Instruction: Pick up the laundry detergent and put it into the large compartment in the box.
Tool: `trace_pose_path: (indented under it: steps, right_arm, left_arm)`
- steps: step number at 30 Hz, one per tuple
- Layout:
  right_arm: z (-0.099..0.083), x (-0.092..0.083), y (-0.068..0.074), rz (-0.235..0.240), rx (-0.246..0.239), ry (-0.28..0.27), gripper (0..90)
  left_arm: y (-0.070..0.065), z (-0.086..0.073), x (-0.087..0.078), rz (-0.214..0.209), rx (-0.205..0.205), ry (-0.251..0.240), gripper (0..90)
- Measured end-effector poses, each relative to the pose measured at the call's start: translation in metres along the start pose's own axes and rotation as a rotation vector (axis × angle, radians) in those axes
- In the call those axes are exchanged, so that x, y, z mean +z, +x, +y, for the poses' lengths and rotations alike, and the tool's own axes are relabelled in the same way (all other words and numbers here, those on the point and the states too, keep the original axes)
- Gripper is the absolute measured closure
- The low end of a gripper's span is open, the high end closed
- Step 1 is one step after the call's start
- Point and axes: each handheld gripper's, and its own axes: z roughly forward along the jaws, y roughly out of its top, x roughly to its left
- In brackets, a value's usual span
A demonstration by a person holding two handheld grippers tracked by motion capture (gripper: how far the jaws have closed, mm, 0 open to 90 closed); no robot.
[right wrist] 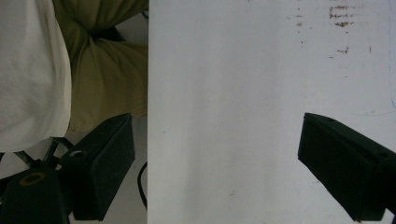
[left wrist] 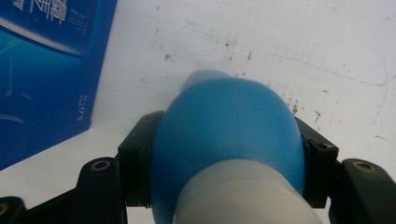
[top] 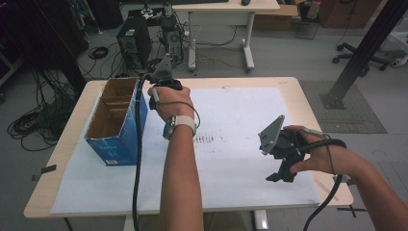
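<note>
My left gripper is at the table's far left, just right of the open blue cardboard box. In the left gripper view its jaws are shut on a blue bulb-shaped thing with a pale grey neck, whose tip points down at the white sheet. The blue box stands close on its left. My right gripper hovers low over the sheet near the front right. In the right gripper view it stands open, with nothing between the jaws.
A white sheet covers most of the wooden table, with faint brown marks mid-sheet. The box has cardboard dividers inside. Beyond the far edge are a computer tower, floor cables and a desk. The table's near edge and the person's lap show in the right gripper view.
</note>
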Motion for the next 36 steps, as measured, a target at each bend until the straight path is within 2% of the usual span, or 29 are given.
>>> trace_pose_path:
  steps: [9, 17, 30, 36]
  right_arm:
    - [0.006, -0.001, 0.001, 0.001, -0.010, 0.003, 11.4]
    - [0.007, -0.001, 0.001, 0.000, -0.014, 0.003, 11.4]
    - [0.012, -0.001, 0.002, -0.001, -0.015, 0.005, 11.4]
    - [0.015, 0.000, 0.002, -0.002, -0.025, 0.009, 11.4]
  left_arm:
    - [0.000, 0.001, -0.011, -0.012, 0.015, -0.003, 37.2]
    - [0.000, 0.002, -0.027, -0.021, 0.050, -0.017, 37.2]
    - [0.004, 0.005, -0.064, -0.024, 0.096, -0.050, 37.2]
    - [0.008, 0.006, -0.078, -0.017, 0.132, -0.042, 37.2]
